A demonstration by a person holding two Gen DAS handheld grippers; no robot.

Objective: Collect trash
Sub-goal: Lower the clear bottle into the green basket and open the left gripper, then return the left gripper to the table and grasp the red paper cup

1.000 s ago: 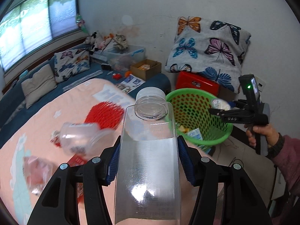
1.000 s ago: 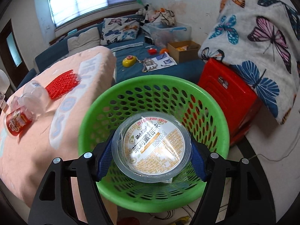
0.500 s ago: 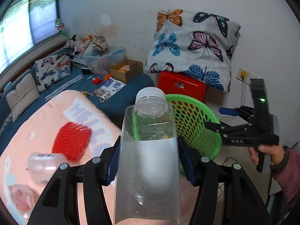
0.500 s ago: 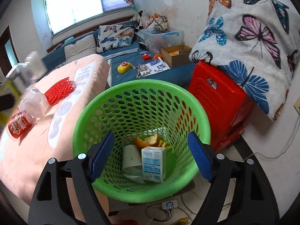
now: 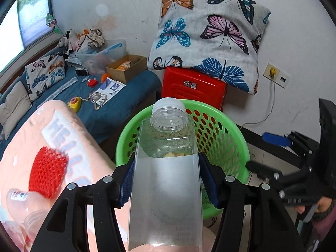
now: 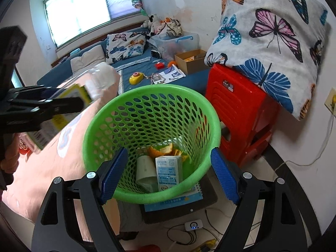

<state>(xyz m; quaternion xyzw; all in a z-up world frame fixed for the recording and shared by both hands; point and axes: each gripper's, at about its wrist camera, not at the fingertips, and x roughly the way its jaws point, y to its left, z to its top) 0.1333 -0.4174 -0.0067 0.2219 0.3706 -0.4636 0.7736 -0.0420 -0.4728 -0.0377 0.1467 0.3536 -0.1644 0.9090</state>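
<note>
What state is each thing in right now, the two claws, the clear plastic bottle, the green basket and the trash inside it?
Left claw: shut on the clear plastic bottle.
Clear plastic bottle with white cap: capped, held above the basket's near rim.
Right claw: open, holding nothing, over the basket.
Green perforated plastic basket: upright, partly filled.
White milk carton: lying in the basket bottom.
Orange peel: in the basket bottom.

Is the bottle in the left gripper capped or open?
Capped: the bottle in the left gripper wears its white cap.
</note>
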